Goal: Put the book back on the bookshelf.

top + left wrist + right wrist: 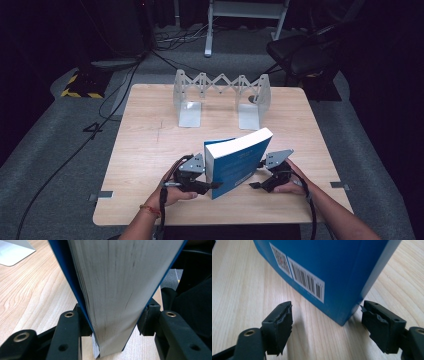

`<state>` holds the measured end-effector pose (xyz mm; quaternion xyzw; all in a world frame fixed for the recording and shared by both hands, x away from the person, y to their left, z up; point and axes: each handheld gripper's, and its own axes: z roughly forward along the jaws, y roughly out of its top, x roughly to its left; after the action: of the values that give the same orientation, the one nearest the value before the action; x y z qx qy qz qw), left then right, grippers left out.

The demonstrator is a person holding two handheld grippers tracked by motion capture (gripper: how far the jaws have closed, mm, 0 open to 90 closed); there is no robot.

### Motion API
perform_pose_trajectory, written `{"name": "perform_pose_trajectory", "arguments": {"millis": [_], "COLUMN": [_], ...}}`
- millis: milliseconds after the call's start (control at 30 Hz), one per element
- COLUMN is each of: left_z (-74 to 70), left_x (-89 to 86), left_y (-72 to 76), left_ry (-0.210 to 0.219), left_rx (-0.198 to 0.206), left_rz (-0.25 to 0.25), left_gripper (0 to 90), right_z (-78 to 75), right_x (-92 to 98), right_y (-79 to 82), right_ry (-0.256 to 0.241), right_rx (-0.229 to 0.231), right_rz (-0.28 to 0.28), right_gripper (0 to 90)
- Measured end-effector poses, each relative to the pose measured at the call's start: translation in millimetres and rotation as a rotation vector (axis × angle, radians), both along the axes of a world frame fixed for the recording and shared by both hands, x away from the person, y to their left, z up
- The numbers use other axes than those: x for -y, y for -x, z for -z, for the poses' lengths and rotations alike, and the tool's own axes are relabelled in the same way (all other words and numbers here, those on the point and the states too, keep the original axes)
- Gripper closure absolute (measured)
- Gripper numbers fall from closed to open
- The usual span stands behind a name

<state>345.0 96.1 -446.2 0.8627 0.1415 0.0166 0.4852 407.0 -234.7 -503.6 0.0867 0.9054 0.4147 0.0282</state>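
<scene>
The left hand-held gripper (212,186) is clamped on the book (235,162): in the left gripper view its two jaws press the blue covers from either side, low on the page block (117,290), near the bottom corner. The right hand-held gripper (256,184) sits just beside the book's other side with its jaws apart and nothing between them; in the right gripper view the back cover with its barcode (308,281) stands just ahead of the open jaws, one lower corner resting on the wood.

The book stands upright but tilted, near the middle of the worktop's (150,145) front edge, between the two hands.

Further off, near the back edge, a metal expanding bookend (221,97) stands with nothing in it, its two end plates well apart from the book.

To my eye the work is at an early stage. The book has been raised onto its edge and one gripper has a firm hold, which is the part done. Carrying it across to the back and setting it between the bookend's plates looks to be what is left, and the right gripper has not yet taken any share of the load.
</scene>
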Motion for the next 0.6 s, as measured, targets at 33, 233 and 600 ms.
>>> {"name": "perform_pose_trajectory", "arguments": {"millis": [33,233,600], "left_z": [0.1,1.5,2.4], "left_x": [0.0,0.6,3.3], "left_y": [0.2,2.9,13.5], "left_ry": [0.000,-0.013,-0.109], "left_rx": [0.001,0.023,0.123], "left_rz": [-0.001,-0.009,-0.036], "left_gripper": [56.0,55.7,53.0], "right_z": [-0.2,-0.2,-8.9], "right_x": [-0.8,-2.6,5.2], "right_y": [0.6,1.3,10.2], "right_ry": [-0.007,-0.020,-0.025], "right_rx": [0.003,-0.005,0.051], "right_rz": [0.000,0.012,-0.028], "right_gripper": [23.5,24.4,35.8]}}
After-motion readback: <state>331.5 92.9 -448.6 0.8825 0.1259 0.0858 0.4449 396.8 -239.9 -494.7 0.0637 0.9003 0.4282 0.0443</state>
